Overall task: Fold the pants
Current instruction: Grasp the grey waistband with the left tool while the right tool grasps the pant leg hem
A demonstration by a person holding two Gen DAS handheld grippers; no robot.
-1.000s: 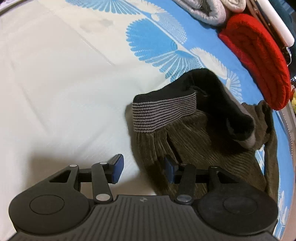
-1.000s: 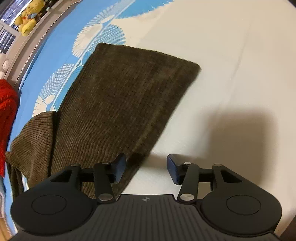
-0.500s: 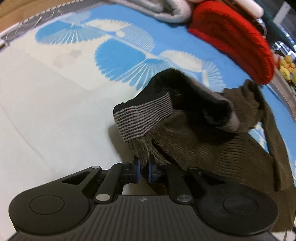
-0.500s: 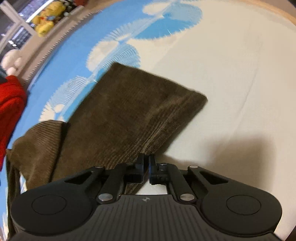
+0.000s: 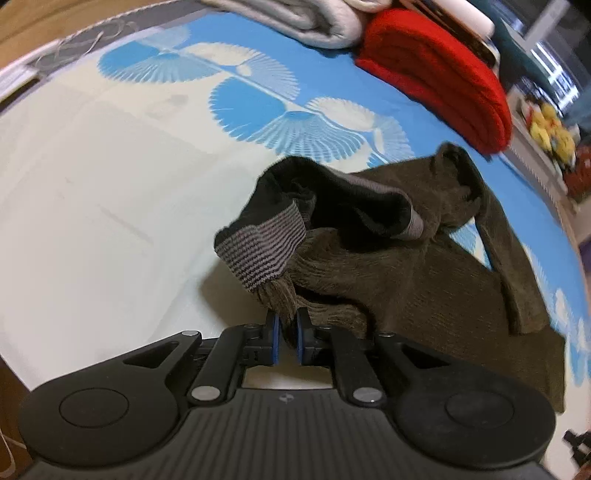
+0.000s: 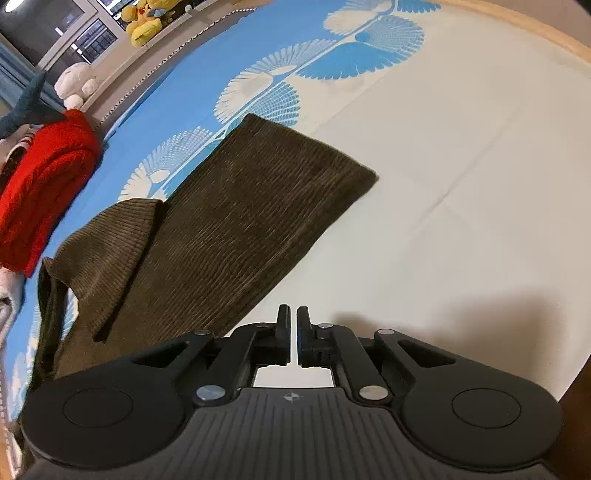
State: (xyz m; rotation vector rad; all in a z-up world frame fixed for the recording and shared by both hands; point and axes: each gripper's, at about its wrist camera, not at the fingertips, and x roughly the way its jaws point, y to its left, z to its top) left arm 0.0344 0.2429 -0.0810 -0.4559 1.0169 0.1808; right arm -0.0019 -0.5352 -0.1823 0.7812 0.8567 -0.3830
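Observation:
Olive corduroy pants (image 5: 424, 295) with a grey striped waistband (image 5: 262, 251) lie on a bed sheet (image 5: 92, 221). My left gripper (image 5: 287, 314) is shut on a pinch of corduroy just below the waistband, and that corner hangs lifted off the sheet. In the right wrist view one pants leg (image 6: 240, 221) lies flat, its hem toward the white part of the sheet. My right gripper (image 6: 292, 312) sits at the leg's near edge. Its jaws are almost together and opening a sliver, with only white sheet in the slit. The corduroy edge runs just left of the left finger.
A folded red garment (image 5: 436, 74) and folded grey cloth (image 5: 295, 18) lie at the bed's far side. Plush toys (image 6: 144, 18) sit on a ledge beyond the bed. The sheet (image 6: 461, 184) is white to the right of the leg.
Both grippers went from open to shut, the left on corduroy under the waistband, the right at the leg's edge. Both then rose, and the waistband corner came up with the left.

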